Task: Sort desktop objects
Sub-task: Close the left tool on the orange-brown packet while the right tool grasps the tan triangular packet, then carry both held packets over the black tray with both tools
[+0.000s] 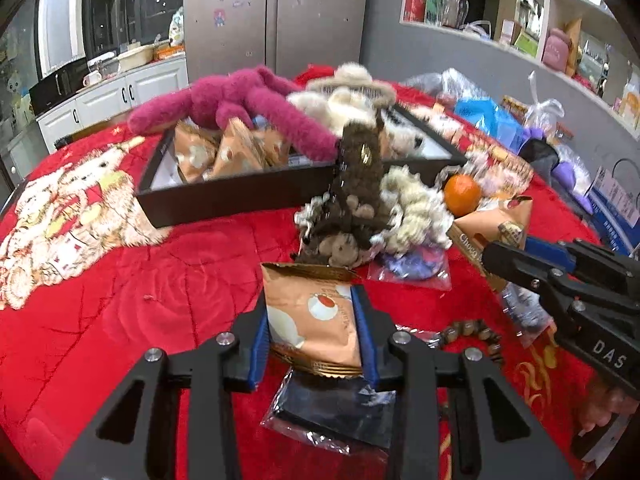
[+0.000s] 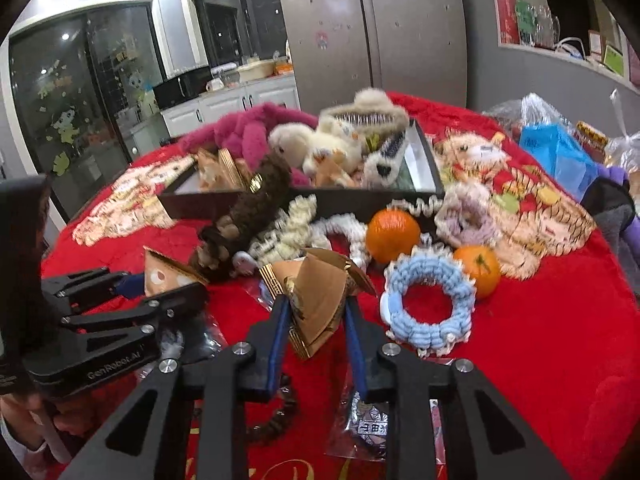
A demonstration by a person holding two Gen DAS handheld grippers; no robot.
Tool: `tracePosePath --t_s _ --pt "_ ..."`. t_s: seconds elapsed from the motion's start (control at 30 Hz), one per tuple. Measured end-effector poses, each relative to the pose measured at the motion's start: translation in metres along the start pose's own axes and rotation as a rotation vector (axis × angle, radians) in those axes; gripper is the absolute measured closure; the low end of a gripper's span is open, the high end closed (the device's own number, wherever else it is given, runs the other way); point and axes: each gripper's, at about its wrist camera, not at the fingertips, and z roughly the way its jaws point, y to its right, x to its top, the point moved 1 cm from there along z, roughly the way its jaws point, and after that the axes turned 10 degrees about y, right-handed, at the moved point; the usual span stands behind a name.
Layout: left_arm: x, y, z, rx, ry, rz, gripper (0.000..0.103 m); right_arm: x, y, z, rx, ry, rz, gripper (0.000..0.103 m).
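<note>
1. We hold a snack packet in each tool. The left gripper (image 1: 316, 332) pinches an orange snack packet (image 1: 310, 316) between its blue pads, lifted just above the red cloth (image 1: 120, 300).
2. The right gripper (image 2: 316, 336) is clamped on a gold-trimmed packet (image 2: 316, 300), crumpled between the pads, near the blue knitted ring (image 2: 430, 308).
3. Sorted so far, as we judge it: the black tray (image 1: 240, 196) already holds several matching packets, a magenta plush (image 1: 240, 100) and pale plush toys.
4. Left on the cloth: a brown braided toy (image 1: 356, 184), cream knitted rings, two oranges (image 2: 393, 236), a bead bracelet (image 1: 472, 334) and clear-wrapped items.
5. Hard to read: the tray's far corners are buried under plush; the wrapped items below both tools are partly hidden; the clutter at the table's right edge is blurred.
</note>
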Motion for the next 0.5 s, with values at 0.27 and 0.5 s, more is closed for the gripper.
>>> tracePosePath --t_s 0.27,0.5 --pt "0.023 0.008 -0.056 0.074 0.124 0.007 0.065 0.019 -0.023 -0.028 0.012 0.066 -0.041 0.076" --pt "0.020 -0.005 -0.090 0.099 0.141 -0.033 0.065 0.025 -0.047 -0.054 0.056 0.099 -0.059 0.076"
